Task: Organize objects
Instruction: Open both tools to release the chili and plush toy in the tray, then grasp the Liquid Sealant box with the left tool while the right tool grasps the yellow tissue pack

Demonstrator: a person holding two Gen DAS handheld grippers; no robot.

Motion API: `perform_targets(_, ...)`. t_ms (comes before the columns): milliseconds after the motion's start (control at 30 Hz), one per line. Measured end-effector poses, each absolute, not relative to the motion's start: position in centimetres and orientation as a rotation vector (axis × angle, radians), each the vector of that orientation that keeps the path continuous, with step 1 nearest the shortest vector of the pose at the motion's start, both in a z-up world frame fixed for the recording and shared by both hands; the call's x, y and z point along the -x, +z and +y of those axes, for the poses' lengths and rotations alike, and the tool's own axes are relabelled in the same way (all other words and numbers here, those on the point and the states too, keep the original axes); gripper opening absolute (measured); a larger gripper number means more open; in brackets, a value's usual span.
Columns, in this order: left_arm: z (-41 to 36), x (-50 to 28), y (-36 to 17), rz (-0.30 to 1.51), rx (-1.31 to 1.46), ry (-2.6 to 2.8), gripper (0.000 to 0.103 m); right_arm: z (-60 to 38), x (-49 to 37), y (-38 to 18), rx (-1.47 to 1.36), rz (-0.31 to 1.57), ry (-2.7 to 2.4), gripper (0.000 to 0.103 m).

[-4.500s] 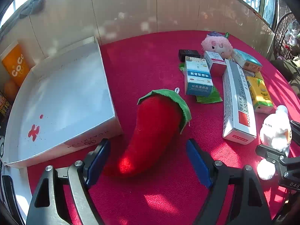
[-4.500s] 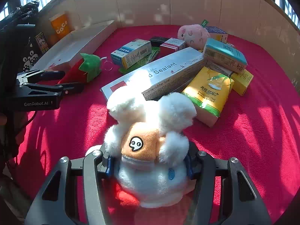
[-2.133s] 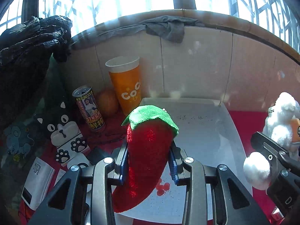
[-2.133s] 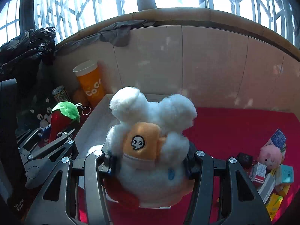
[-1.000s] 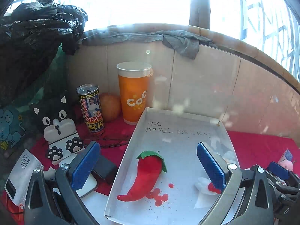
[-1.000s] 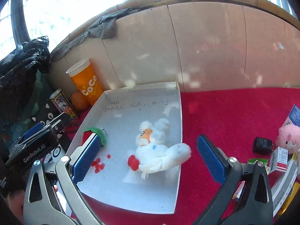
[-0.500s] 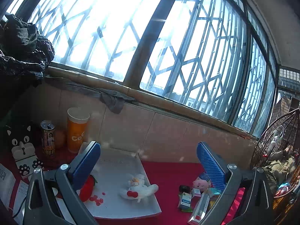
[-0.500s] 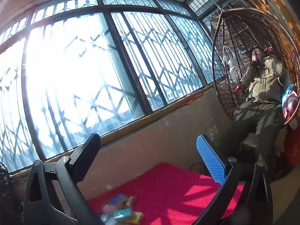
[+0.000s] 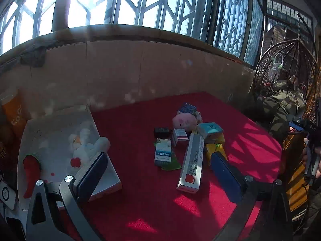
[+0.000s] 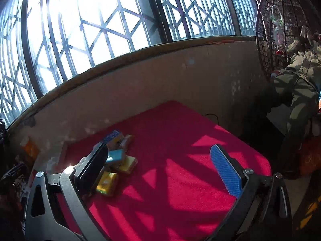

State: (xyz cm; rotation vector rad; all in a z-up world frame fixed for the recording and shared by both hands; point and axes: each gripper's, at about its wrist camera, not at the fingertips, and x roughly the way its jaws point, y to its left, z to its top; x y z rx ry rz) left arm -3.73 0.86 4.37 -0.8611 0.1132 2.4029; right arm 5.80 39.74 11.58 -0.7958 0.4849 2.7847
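Observation:
In the left wrist view, the white tray [image 9: 108, 177] sits at the left. A white plush toy [image 9: 86, 146] and a red chilli plush [image 9: 30, 170] lie in it. My left gripper [image 9: 158, 172] hangs open and empty, high above the red cloth, with the pile between its fingers' lines. The pile holds a pink plush [image 9: 184, 121], a teal box [image 9: 210, 129], a long sealant box [image 9: 191, 164], a blue-and-white box [image 9: 163, 151] and a yellow pack [image 9: 217, 148]. My right gripper [image 10: 160, 168] is open and empty over the cloth, with the teal box [image 10: 116, 154] and yellow pack [image 10: 107, 182] by its left finger.
An orange cup [image 9: 14, 112] stands behind the tray by the tiled wall. A person [image 9: 280, 104] sits in a hanging wicker chair [image 10: 280, 20] past the table's right edge. Window bars run above. The red cloth [image 10: 180, 180] to the right of the pile is bare.
Both plush toys were dropped into the tray about a second ago. Since then both grippers have lifted away, stayed open and tipped back down toward the table and the pile.

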Motion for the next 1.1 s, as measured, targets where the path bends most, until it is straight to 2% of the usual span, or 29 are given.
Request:
perform_targets(67,4.2,3.5,1.4,0.225,0.906,2.366,0.102,36.2,-1.0,5.9,1.034,0.481,2.809,0.103)
perform_targets(133,6.3,3.5,-0.6,0.296,0.915,2.356,0.102,32.4,2.5,2.6,1.165,0.440,2.841,0.103)
perform_targets(333,8.6,5.5,-3.1,0.350,1.005,2.317,0.101,26.7,7.1,-2.9,1.337,0.250,2.743,0.103)
perform_targets(433,9.2,5.6,-3.6,0.369,1.010,2.310,0.099,27.2,8.0,-4.2,1.360,0.279,2.678,0.101)
perform_targets(533,10.0,5.6,-4.3,0.394,1.022,2.294,0.098,27.7,7.4,-4.8,1.369,0.231,2.696,0.090)
perform_targets(633,10.7,5.8,-4.5,0.434,1.016,2.291,0.097,29.3,6.2,-4.7,1.335,0.216,2.688,0.052)
perform_targets(700,11.4,6.3,-4.6,0.443,1.019,2.279,0.097,31.4,5.5,-4.9,1.306,0.286,2.673,0.051)
perform_targets(767,12.8,6.6,-5.4,0.474,1.063,2.231,0.092,32.7,5.1,-4.8,1.284,0.314,2.668,0.051)
perform_targets(833,14.2,6.4,-6.4,0.539,1.085,2.200,0.076,32.9,5.0,-4.8,1.272,0.320,2.682,0.051)
perform_targets(867,14.9,6.2,-7.0,0.581,1.089,2.206,0.071,32.6,5.0,-4.8,1.267,0.285,2.681,0.051)
perform_targets(933,15.2,6.4,-7.0,0.552,1.075,2.232,0.061,31.6,5.5,-5.2,1.254,0.211,2.685,0.052)
perform_targets(1100,13.9,6.7,-6.7,0.414,1.101,2.223,0.054,32.7,5.9,-5.2,1.252,0.270,2.719,0.052)
